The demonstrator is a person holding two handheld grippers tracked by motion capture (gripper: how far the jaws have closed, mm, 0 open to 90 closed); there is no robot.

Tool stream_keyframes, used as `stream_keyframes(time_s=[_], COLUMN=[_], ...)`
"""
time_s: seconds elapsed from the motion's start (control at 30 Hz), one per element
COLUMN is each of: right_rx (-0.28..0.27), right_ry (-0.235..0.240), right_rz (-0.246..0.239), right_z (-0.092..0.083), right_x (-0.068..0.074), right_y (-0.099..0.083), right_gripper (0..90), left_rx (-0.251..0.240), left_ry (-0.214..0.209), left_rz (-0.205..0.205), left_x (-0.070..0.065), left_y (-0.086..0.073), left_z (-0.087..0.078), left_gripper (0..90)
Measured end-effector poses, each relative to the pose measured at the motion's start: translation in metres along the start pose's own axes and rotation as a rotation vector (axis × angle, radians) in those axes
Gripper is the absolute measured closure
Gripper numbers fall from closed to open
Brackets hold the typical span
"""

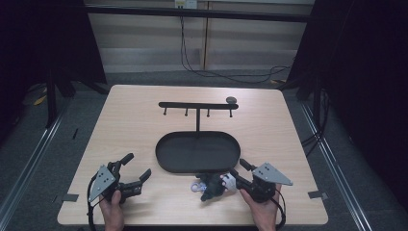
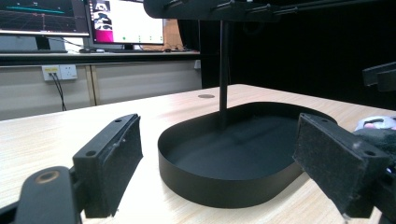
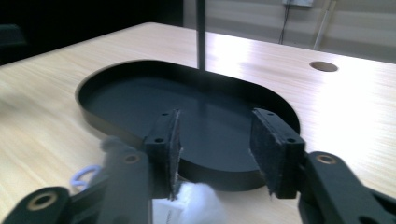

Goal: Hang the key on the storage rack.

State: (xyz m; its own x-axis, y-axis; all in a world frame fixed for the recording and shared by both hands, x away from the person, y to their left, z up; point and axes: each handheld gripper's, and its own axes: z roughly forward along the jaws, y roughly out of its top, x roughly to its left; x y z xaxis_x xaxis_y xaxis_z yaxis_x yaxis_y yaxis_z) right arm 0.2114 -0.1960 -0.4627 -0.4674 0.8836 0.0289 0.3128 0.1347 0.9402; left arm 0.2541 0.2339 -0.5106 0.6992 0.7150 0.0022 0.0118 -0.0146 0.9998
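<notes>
Near the tray (image 1: 166,163), the right gripper (image 1: 230,179), jaws half apart, should pinch the plush keychain (image 1: 208,186) squarely; left gripper (image 1: 137,169) waits wide.

The high view looks forward and down on the whole surface (image 1: 144,120) from the person's side. Each gripper view sits low and close, looking between its own jaws across the black oval tray (image 2: 224,186) and its post (image 3: 201,32), which all three views share.

Looked like lab recording bay: pale wooden table (image 1: 134,120) boxed by black curtains (image 1: 43,38), lit computer monitors (image 2: 126,21) behind, loose black cables (image 1: 226,72) across floor.
</notes>
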Motion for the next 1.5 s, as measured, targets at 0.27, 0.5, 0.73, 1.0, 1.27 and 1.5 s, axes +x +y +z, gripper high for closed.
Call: stream_keyframes(time_s=[0.27, 0.5, 0.73, 1.0, 1.27, 1.5], right_rx=[0.136, 0.230, 0.310, 0.422, 0.532, 0.727], right_ry=[0.149, 0.238, 0.330, 0.393, 0.508, 0.563], right_rz=[0.019, -0.046, -0.094, -0.158, -0.198, -0.281], right_z=[0.013, 0.024, 0.038, 0.053, 0.069, 0.088], right_x=[0.000, 0.005, 0.017, 0.027, 0.035, 0.050], right_y=[0.015, 0.031, 0.042, 0.055, 0.065, 0.067], right_gripper=[54.9, 60.8, 65.5, 69.0, 63.2, 72.1], left_rx=[0.001, 0.002, 0.001, 0.000, 0.001, -0.001], left_ry=[0.001, 0.001, 0.000, 0.000, 0.000, 0.000], left_rz=[-0.001, 0.000, 0.001, 0.000, 0.000, 0.000], left_x=[0.000, 0.000, 0.000, 0.000, 0.000, 0.000], left_y=[0.000, 0.000, 0.000, 0.000, 0.000, 0.000], left_z=[0.000, 0.000, 0.000, 0.000, 0.000, 0.000], left_gripper=[15.2, 15.2, 15.2, 15.2, 15.2, 15.2])
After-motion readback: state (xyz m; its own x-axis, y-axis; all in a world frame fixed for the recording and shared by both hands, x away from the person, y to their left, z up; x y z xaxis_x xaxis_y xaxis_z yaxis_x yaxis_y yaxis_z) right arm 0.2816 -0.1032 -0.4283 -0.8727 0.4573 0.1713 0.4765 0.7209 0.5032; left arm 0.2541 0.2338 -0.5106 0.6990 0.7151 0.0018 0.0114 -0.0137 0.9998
